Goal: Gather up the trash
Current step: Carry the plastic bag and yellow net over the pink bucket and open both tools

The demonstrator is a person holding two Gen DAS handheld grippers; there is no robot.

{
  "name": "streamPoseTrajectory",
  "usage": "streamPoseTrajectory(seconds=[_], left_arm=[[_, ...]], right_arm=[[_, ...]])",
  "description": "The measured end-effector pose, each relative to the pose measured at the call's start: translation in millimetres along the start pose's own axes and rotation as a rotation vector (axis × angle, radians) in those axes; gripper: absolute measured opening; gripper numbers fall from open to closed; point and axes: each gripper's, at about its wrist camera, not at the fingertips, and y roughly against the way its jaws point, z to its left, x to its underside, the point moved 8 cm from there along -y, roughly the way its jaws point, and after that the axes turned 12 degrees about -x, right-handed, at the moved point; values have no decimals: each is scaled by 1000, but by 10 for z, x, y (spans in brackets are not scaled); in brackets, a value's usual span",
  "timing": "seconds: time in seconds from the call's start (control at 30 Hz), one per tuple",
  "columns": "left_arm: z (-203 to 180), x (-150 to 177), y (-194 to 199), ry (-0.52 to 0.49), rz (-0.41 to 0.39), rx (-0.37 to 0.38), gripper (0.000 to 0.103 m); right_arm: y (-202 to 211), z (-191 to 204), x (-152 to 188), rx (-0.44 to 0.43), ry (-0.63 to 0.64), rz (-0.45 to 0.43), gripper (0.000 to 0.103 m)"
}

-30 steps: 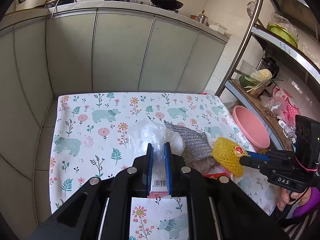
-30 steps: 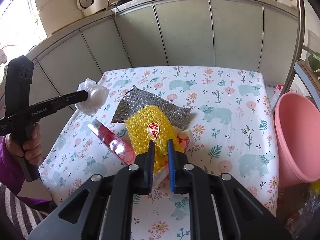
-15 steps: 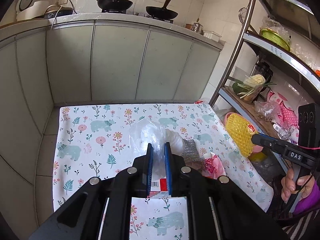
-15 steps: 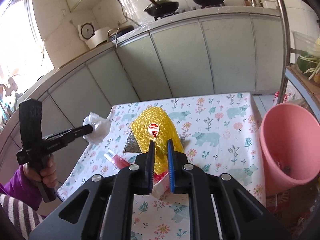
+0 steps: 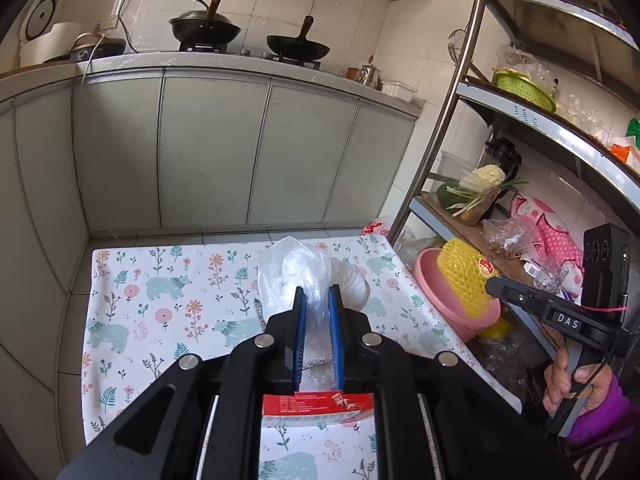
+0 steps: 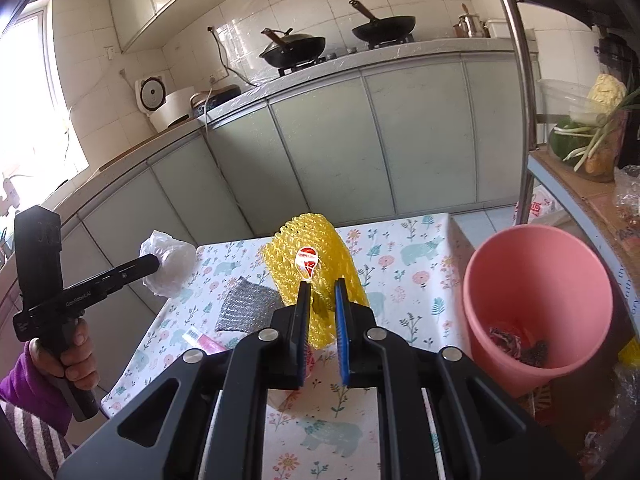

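While you hold both loads clear of the desk [image 6: 420, 256], each set of tongs is clamped on one piece of trash. Your right tongs [image 6: 320, 296] grip the yellow foam net [image 6: 316, 256] near its lower end; the net stands roughly upright, its long axis rising toward the upper centre of the right wrist frame. Your left tongs [image 5: 317, 300] pinch the crumpled clear plastic bag [image 5: 304, 272], which bulges beyond the tips.

Finding on the deciding relation: the pink bin [image 6: 540, 300] sits at the right of the right wrist frame, off the desk's right edge and lower than the net, its mouth tilted toward the camera. Scraps already lie at its bottom. In the left wrist frame the net appears directly before the bin's rim [image 5: 436, 284], so your right hand is judged nearer the bin by a clear margin; your left hand [image 6: 76, 344] is at the far left, across the desk.

Recommendation: the net would need to travel rightward and down, long axis into the mouth, before release. The bag would follow across the desk.

Outstanding items on the desk: a grey mesh pad [image 6: 244, 308], a pink wrapper [image 6: 204, 340] and a red-printed packet [image 5: 318, 404] lying under the left tongs.

Risk noted: the light net may catch the rim.
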Motion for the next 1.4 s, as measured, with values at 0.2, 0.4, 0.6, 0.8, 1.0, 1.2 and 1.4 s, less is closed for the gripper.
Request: streamPoseTrajectory(seconds=[0.2,0.4,0.6,0.8,1.0,1.2,1.4], left_arm=[[-286,-183,-28,-19,-35,47,10],[-623,-374,-63,-40,-74,107,10],[-1055,-471,-222,-63,-81,168,10],[-1536,-476,-420,-98,-81,217,10],[-1995,-409,-731,-111,-42,253,10],[-2409,-210,-1077,-158,24,266,10],[-2771,20,-1348,-211,76,268,10]], right_arm=[[218,-171,-96,56,-5,-55,12],[443,-375,-175,120,-24,-105,12],[663,-630,-219,195,-38,-151,12],[822,-906,-193,259,-75,-186,12],[876,-1196,-134,315,-113,-198,12],[876,-1475,-55,359,-146,-195,12],[832,-1760,54,383,-186,-180,12]])
